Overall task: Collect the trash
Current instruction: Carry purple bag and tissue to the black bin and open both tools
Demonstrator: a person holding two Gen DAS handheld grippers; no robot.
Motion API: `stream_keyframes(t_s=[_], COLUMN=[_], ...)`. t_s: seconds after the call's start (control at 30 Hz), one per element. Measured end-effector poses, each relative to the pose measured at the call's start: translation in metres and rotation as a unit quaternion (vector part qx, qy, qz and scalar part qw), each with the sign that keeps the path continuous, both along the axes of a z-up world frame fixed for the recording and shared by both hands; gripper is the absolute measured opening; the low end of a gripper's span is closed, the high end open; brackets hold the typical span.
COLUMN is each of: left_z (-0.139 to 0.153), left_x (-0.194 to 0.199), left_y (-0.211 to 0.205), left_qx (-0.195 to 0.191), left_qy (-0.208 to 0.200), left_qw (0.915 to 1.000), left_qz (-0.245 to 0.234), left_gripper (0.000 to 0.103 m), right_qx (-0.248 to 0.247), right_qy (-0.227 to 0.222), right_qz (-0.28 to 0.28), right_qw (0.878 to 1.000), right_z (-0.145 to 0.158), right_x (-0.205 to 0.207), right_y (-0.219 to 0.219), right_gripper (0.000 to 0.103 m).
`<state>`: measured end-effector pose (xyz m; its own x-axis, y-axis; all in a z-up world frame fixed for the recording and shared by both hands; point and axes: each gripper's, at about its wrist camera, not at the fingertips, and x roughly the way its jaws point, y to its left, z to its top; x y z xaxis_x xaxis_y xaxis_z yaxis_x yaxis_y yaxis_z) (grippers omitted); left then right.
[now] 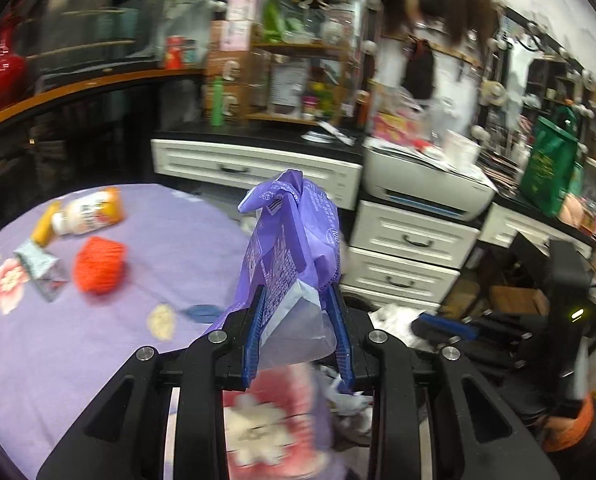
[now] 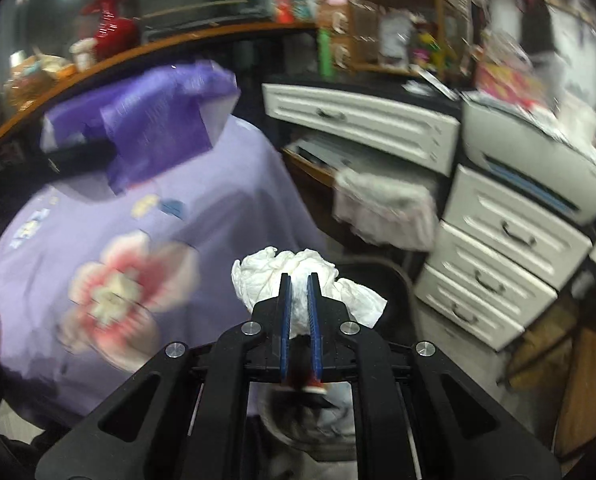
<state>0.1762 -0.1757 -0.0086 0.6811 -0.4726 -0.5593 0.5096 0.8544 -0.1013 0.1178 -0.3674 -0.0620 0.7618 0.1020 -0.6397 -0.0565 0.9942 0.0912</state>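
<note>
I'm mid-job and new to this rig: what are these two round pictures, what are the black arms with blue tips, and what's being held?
Each picture comes from a fisheye camera on a handheld two-finger gripper, looking along its fingers.

The left gripper pinches a purple plastic wrapper. The right gripper is clamped on a crumpled white tissue.

On the purple flowered tablecloth lie an orange ball of yarn, a tipped bottle with an orange label and a small packet. White drawers stand behind.

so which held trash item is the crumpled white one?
The tissue wad in the right tongs; the left tongs hold a purple printed wrapper.
</note>
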Motion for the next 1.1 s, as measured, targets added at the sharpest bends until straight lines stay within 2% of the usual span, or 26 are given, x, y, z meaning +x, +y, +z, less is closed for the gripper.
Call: stream_keyframes(t_s=[0.27, 0.37, 0.6, 0.87, 1.1], left_z=[-0.027, -0.041, -0.08, -0.124, -0.149], left_x=[0.005, 0.006, 0.007, 0.01, 0.012], left_y=[-0.058, -0.073, -0.103, -0.13, -0.142], left_qx=[0.013, 0.024, 0.057, 0.095, 0.117], left_qy=[0.046, 0.059, 0.095, 0.134, 0.155], left_qw=[0.9976, 0.9962, 0.9909, 0.9829, 0.977], left_qz=[-0.051, -0.059, -0.076, -0.084, -0.087], left_gripper=[0.03, 0.03, 0.03, 0.03, 0.031], right_qx=[0.039, 0.054, 0.068, 0.064, 0.069], right_qy=[0.063, 0.076, 0.068, 0.068, 0.067], right_qz=[-0.058, -0.083, -0.128, -0.169, -0.194], right_qw=[0.996, 0.992, 0.987, 0.981, 0.976], right_z=[-0.065, -0.081, -0.088, -0.093, -0.095], right_x=[0.01, 0.011, -0.005, -0.022, -0.029], right_y=[-0.043, -0.054, -0.083, -0.115, -0.134], right_gripper=[0.013, 0.025, 0.043, 0.043, 0.043])
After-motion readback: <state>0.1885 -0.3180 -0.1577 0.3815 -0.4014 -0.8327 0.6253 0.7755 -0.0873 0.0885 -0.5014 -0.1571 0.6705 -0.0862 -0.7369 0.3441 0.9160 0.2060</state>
